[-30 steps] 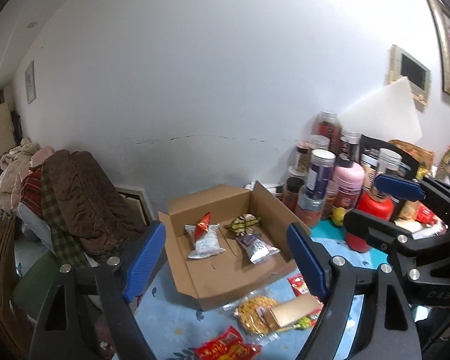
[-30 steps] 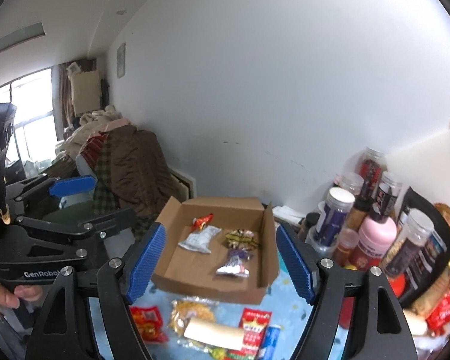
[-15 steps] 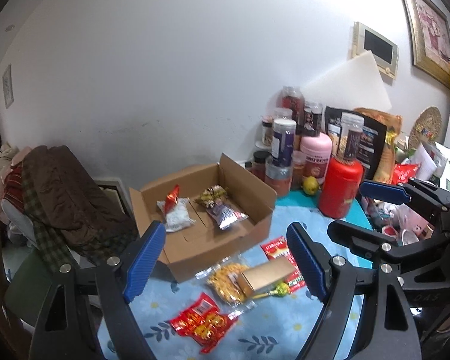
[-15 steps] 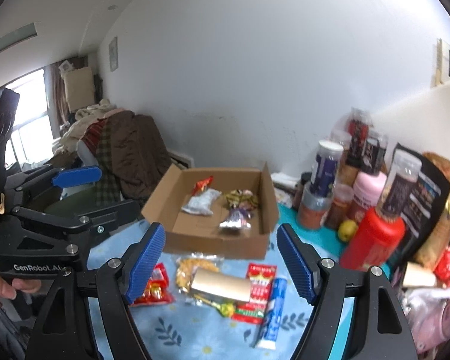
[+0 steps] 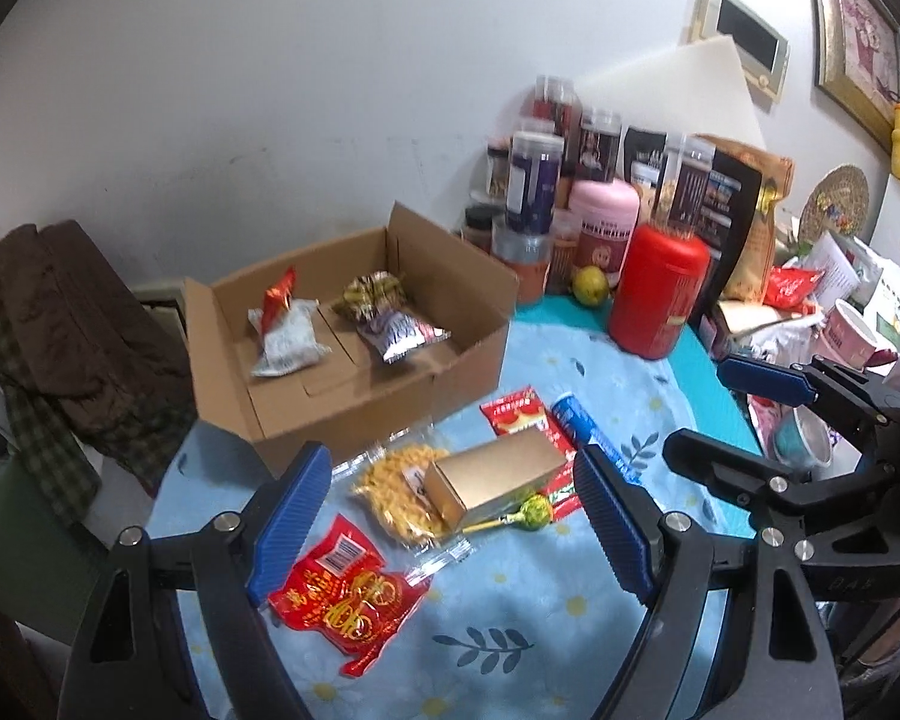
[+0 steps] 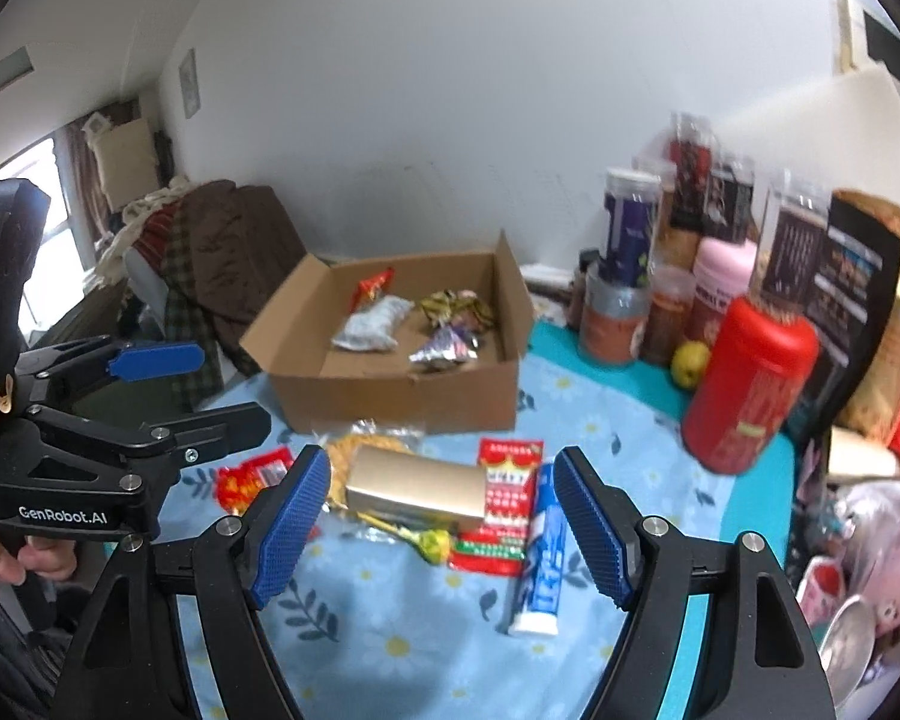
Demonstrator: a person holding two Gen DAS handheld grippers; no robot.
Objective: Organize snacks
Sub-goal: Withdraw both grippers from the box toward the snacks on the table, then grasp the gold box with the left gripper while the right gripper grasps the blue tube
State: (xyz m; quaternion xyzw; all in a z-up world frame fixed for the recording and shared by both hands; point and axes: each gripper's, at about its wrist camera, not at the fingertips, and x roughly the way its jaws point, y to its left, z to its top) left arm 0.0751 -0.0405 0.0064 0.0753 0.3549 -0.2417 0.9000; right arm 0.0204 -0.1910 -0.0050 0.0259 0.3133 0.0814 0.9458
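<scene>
An open cardboard box (image 5: 450,360) (image 6: 390,402) stands at the back of the blue flowered tablecloth with several small snack packets (image 5: 285,336) inside. In front of it lie a gold box (image 5: 492,477) (image 6: 417,489), a yellow snack bag (image 5: 396,492), a red packet (image 5: 345,594), a red-and-white packet (image 6: 504,492), a blue-and-white tube (image 6: 543,552) and a green lollipop (image 5: 534,510) (image 6: 435,543). My left gripper (image 5: 453,528) hovers open above these loose snacks, holding nothing. My right gripper (image 6: 441,531) is open too, above the gold box and lollipop.
Jars, a pink canister and a tall red canister (image 5: 657,291) (image 6: 750,384) crowd the back right, with a yellow-green fruit (image 6: 690,363) beside them. Bags and cups fill the right edge. A chair draped with brown clothing (image 5: 78,330) stands left of the table.
Both grippers have come down and tilted toward the table, so the box and loose snacks now sit larger and more central in both views. Jaws stayed open.
</scene>
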